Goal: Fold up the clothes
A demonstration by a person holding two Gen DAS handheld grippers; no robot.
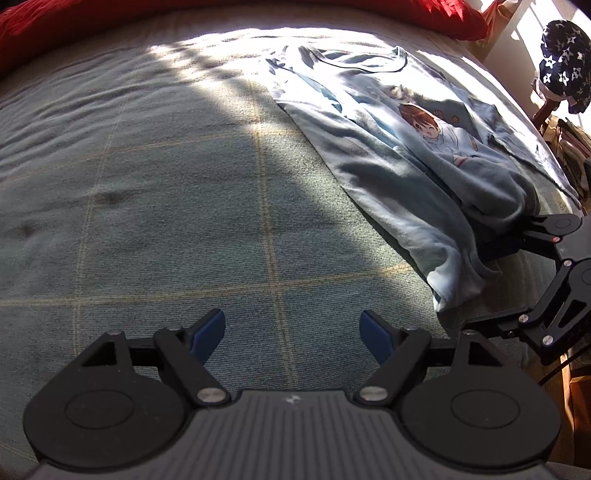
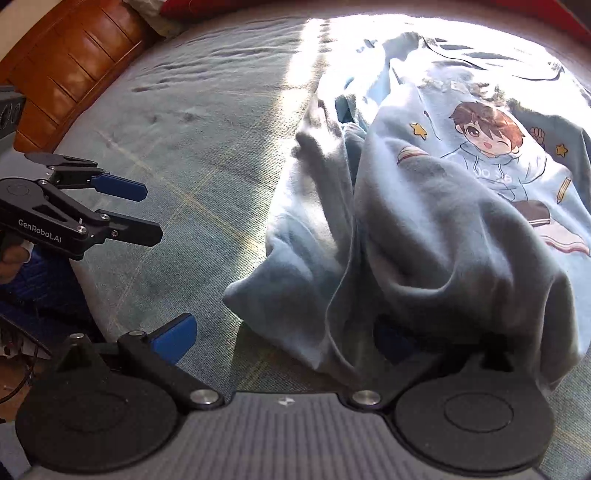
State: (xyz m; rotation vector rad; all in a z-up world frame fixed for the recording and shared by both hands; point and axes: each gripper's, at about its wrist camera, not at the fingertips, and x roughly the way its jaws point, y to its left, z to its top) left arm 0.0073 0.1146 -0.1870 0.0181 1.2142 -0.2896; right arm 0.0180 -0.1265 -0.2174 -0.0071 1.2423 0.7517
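One light-blue sweatshirt [image 2: 461,206] with a cartoon print lies crumpled on the right side of the bed [image 1: 147,184]. The left tongs [image 1: 294,334] hover released over bare bedding, well apart from it. The right tongs [image 2: 291,339] stand spread, the sweatshirt's near hem draped over one finger.

Sweatshirt [image 2: 461,206]: pale blue, printed with a brown-haired cartoon child, yellow stars and a pencil.
Bed cover [image 1: 166,184]: grey-green, thin yellow check lines.
Bedding [image 1: 55,26] at far edge: red.
Left gripper [image 1: 293,334]: black, blue pads.
Right gripper [image 2: 295,343]: same colours.
Headboard [image 2: 70,62]: reddish-brown wood.
Cloth [image 1: 563,62]: navy, white stars.
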